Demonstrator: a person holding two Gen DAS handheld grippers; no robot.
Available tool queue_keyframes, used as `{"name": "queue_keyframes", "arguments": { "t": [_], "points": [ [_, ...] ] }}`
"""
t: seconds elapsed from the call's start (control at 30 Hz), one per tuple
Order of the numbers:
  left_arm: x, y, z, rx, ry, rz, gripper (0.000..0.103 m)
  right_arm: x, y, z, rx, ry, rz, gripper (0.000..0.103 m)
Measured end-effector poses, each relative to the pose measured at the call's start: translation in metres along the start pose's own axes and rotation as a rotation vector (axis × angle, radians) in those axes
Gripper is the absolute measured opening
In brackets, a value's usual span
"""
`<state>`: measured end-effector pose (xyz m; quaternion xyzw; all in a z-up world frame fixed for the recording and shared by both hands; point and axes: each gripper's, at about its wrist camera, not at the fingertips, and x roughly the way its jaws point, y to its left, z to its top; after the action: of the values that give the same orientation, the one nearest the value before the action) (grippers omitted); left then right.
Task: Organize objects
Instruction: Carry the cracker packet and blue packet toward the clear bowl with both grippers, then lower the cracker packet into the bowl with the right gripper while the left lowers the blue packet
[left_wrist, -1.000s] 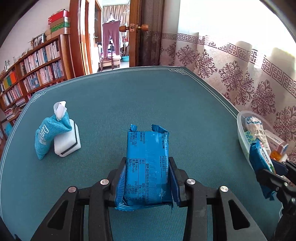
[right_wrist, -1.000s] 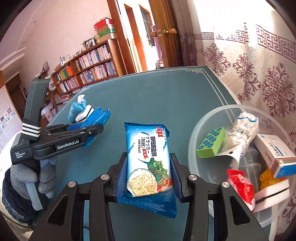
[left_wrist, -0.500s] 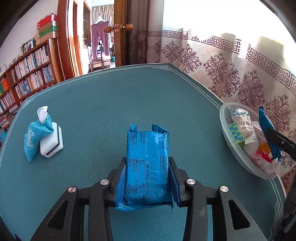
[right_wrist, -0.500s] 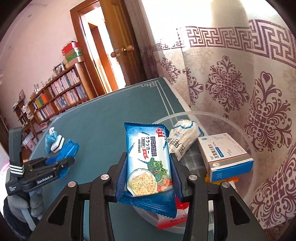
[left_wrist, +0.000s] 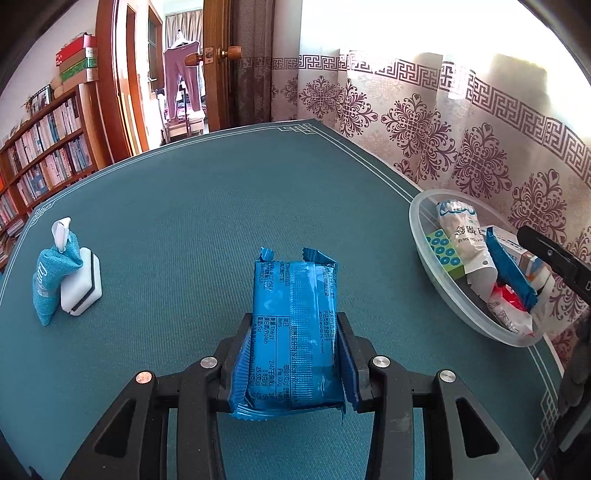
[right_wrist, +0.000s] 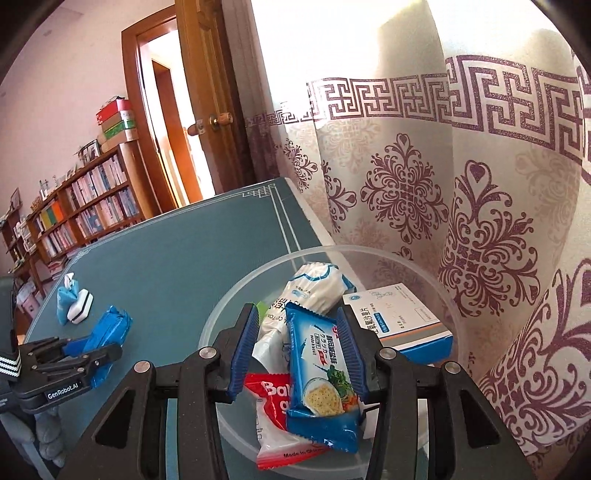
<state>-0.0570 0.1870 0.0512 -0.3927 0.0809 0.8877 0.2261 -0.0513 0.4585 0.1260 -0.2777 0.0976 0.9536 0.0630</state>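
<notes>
My left gripper (left_wrist: 295, 328) is shut on a blue cracker pack (left_wrist: 293, 332), held over the green table (left_wrist: 207, 206); it also shows in the right wrist view (right_wrist: 107, 326). My right gripper (right_wrist: 297, 328) is open above the clear plastic bowl (right_wrist: 236, 306). A second blue cracker pack (right_wrist: 321, 373) lies loose between its jaws, leaning against the right finger, on the items in the bowl. The bowl (left_wrist: 439, 284) sits at the table's right edge in the left wrist view.
The bowl holds a white swab bag (right_wrist: 314, 288), a white-and-blue box (right_wrist: 399, 321), a red-and-white packet (right_wrist: 273, 402) and a green block (left_wrist: 445, 254). A teal pouch (left_wrist: 51, 280) and a white block (left_wrist: 83, 280) stand at the table's left. A curtain (right_wrist: 461, 206) hangs right behind the bowl.
My right gripper moved over the bowl and opened, letting go of its cracker pack, which now rests in the bowl. My left gripper swung right, still holding its pack.
</notes>
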Motion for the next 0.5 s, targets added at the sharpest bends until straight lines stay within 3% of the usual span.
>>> {"name": "queue_keyframes", "arguments": {
  "t": [0.27,0.5],
  "points": [
    [0.002,-0.029,0.002,0.049,0.012,-0.048,0.043,-0.014,0.0,-0.014,-0.084,-0.036,-0.066,0.046],
    [0.002,-0.058,0.011,0.075,0.008,-0.11,0.043,-0.02,-0.006,-0.02,-0.094,-0.043,-0.068,0.046]
  ]
}}
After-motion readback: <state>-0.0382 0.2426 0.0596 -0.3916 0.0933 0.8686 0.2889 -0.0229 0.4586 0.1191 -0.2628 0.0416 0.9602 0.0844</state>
